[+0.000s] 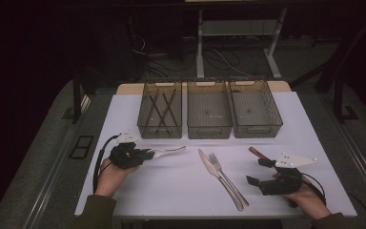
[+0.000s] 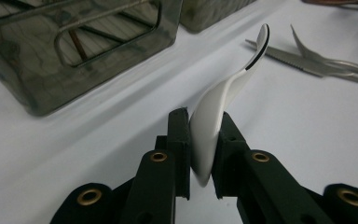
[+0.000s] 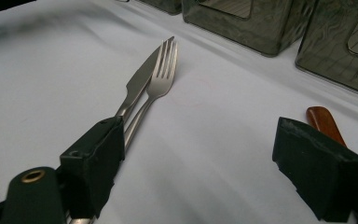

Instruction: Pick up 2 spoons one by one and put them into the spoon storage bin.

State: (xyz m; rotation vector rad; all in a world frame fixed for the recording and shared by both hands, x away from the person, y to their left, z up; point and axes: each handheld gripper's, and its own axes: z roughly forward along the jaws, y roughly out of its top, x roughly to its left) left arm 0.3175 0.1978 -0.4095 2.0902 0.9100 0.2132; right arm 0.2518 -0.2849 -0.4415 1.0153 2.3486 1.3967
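Note:
My left gripper point(image 1: 147, 154) point(image 2: 204, 123) is shut on the handle of a white spoon point(image 1: 169, 151) point(image 2: 233, 84), which sticks out to the right, lifted just above the white tabletop. A steel knife point(image 1: 208, 164) point(image 3: 142, 79) and fork point(image 1: 226, 176) point(image 3: 161, 77) lie side by side in the middle of the table. My right gripper point(image 1: 257, 171) point(image 3: 200, 140) rests at the front right, open, nothing between its jaws. A brown-handled utensil point(image 1: 256, 153) point(image 3: 324, 119) lies just beyond its far jaw.
Three smoky transparent bins stand in a row at the back: the left bin point(image 1: 161, 130) holds several brown sticks point(image 1: 162, 107), beside it the middle bin point(image 1: 209, 131) and right bin point(image 1: 257, 130). Table edges drop off at both sides.

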